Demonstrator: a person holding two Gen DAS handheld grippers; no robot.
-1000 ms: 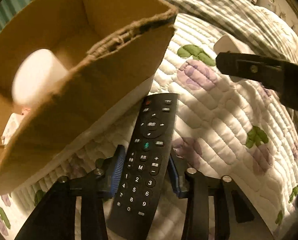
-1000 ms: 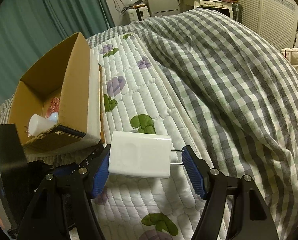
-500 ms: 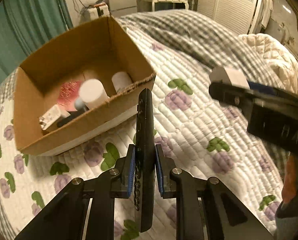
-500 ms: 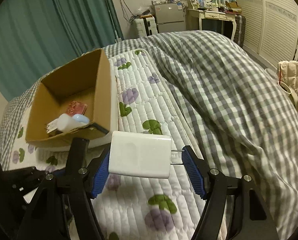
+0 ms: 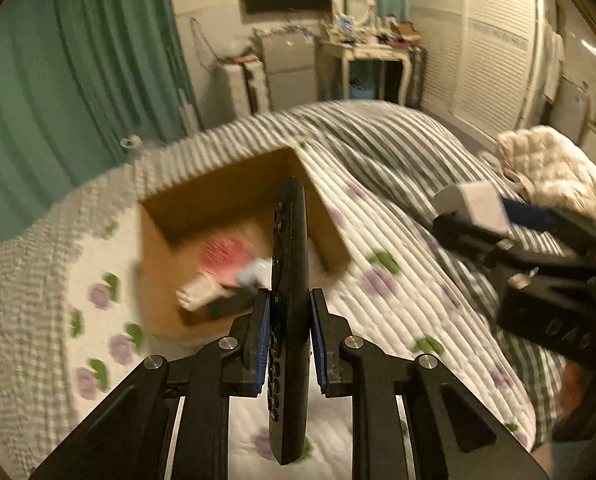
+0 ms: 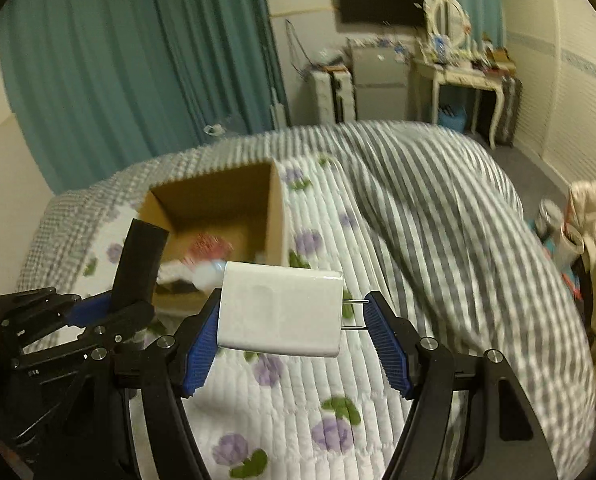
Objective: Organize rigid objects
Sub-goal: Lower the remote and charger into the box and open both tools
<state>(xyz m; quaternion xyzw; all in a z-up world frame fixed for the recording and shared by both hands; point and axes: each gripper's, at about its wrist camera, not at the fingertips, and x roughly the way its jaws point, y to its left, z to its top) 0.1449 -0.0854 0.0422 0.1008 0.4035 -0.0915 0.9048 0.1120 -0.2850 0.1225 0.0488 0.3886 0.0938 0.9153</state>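
Cardboard box [image 5: 158,264] on quilted bed [image 5: 397,304] already holds several items: red packet, white pieces, dark object, all blurred. Left gripper [image 5: 289,340] fingers clamped on black remote [image 5: 290,280], held edge-on in air, nose toward box. Right gripper [image 6: 294,334] fingers clamped on white charger [image 6: 280,312], one pad on body, other on prongs, above quilt near box. Judgement: partly done; both items lifted, neither yet in box. Left to do: carry over, release inside.
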